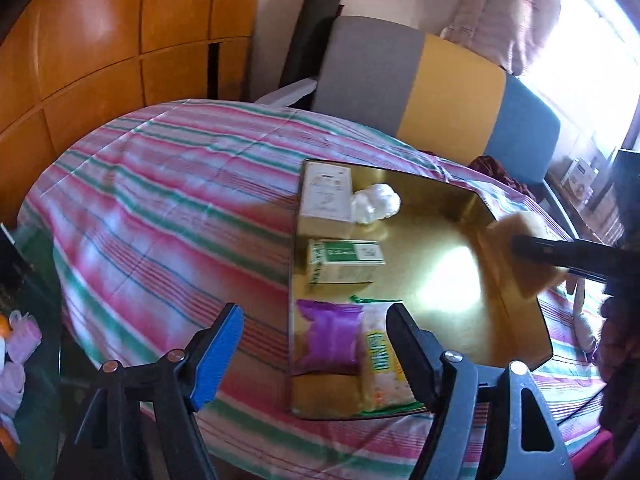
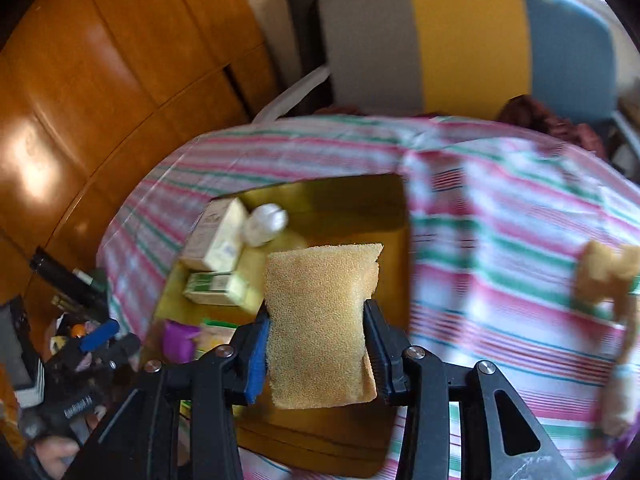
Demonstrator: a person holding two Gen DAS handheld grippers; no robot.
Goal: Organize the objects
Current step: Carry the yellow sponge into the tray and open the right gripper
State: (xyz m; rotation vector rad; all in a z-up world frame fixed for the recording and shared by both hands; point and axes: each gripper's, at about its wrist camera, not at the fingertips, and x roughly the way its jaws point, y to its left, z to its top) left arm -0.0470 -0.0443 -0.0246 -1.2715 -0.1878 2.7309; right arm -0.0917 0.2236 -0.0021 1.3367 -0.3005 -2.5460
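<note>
Gold and mirror-bright, the tray [image 1: 460, 280] lies on a bed covered by a pink, green and white striped cloth [image 1: 160, 200]. Along the tray's left edge, near to far, sit a purple packet [image 1: 328, 336] touching a yellow-green packet [image 1: 380, 356], a green-and-white box [image 1: 344, 262], a pale box [image 1: 326, 192] and a white crumpled ball [image 1: 378, 202]. The tray's centre and right side are bare, and open cloth spreads left and beyond. The left gripper [image 1: 316, 356] hangs over the tray's near-left corner, fingers spread and empty, the yellow-green packet just below its right finger. The right gripper [image 2: 316, 344] is clenched on a tan sponge [image 2: 320, 320], lifted above the tray. Farther right, another tan sponge [image 2: 608, 276] lies blurred on the cloth. Beyond the bed stand a grey, yellow and blue headboard [image 1: 440, 84] and wooden cupboards [image 1: 100, 40].
</note>
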